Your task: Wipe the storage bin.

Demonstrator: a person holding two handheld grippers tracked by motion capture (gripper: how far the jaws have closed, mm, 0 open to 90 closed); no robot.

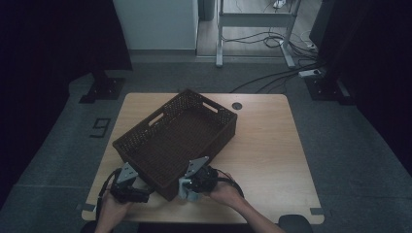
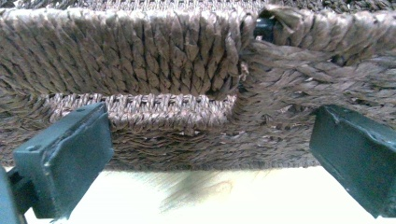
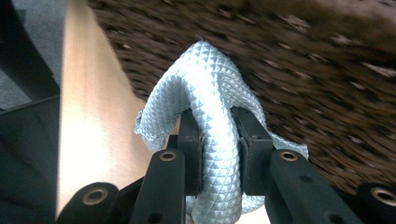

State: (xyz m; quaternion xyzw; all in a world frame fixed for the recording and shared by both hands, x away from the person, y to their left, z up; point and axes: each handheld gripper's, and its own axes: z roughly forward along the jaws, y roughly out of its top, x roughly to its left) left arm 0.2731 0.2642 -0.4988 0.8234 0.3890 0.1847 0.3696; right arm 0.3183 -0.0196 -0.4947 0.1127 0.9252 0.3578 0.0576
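My right tool (image 3: 217, 135) stays out of nothing here: it is clenched on a pale blue quilted cloth (image 3: 210, 93), the fabric bunched between its jaws just beside the near wall of the dark brown wicker basket (image 1: 177, 136), at the near edge of the wooden bench (image 1: 267, 145). My left tool (image 2: 210, 144) stands released, jaws spread wide and level with the basket's woven side, close against its near left corner, gripping nothing. The basket sits aslant on the bench, a handle slot cut in each end wall.
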